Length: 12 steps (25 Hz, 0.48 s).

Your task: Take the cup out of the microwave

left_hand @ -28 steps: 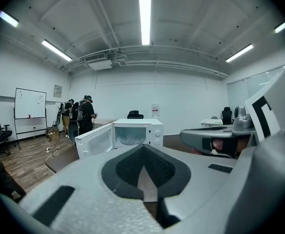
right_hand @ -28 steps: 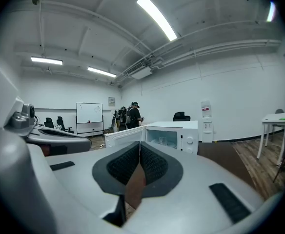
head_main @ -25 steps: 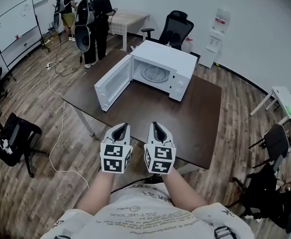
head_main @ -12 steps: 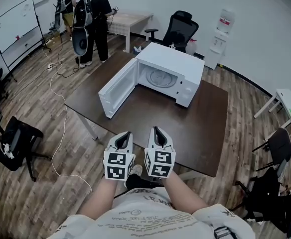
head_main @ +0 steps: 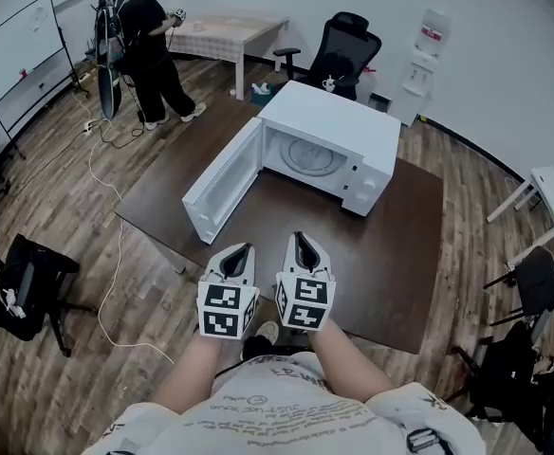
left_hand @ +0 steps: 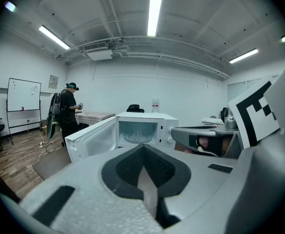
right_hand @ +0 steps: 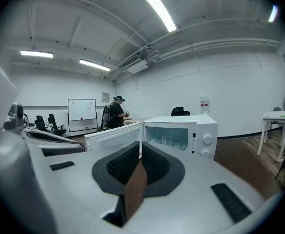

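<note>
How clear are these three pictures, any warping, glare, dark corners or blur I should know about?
Head view: wide-angle bowing toward the edges, but even light and a sharp microwave. Left gripper view: heavy fisheye, black corners, a bright ceiling light blown out. Right gripper view: same fisheye and dark corners; the clear cup inside the microwave is small and faint.

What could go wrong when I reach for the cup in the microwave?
The cup looks clear and faint, so it may be misjudged and tipped. The open door juts out on the left; the left gripper could strike it. The right gripper is shut and might push the cup.
</note>
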### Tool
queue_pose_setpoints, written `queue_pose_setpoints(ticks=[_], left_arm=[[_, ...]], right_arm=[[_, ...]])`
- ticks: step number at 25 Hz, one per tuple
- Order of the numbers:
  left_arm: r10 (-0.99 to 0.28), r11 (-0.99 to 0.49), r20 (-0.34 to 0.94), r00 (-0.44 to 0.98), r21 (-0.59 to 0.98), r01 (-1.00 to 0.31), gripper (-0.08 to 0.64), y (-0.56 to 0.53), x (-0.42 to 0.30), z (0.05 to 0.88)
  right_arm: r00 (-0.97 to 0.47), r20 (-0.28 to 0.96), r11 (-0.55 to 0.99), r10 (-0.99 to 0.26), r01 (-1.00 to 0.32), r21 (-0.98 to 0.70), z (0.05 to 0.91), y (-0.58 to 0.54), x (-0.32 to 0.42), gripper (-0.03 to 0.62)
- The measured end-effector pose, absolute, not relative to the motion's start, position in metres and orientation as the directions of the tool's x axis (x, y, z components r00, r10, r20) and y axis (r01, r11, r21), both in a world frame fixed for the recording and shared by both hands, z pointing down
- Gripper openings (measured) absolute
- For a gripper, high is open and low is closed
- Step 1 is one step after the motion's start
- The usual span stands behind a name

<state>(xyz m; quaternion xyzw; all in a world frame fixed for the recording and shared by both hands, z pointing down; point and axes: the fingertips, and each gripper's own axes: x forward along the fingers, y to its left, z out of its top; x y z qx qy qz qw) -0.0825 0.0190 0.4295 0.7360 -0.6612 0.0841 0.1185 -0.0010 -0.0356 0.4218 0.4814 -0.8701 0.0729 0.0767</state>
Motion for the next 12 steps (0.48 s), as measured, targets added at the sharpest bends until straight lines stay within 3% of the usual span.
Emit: queue_pose_setpoints(ticks=[12], left_arm=[[-0.938, -0.160, 0.298, 0.175, 0.074, -0.984, 0.014, -0.083, -0.114, 0.429]], right_arm=[[-0.487, 0.219, 0.479, -0.845, -0.873, -0.093, 0.428, -0.131, -0.034, 0.018]])
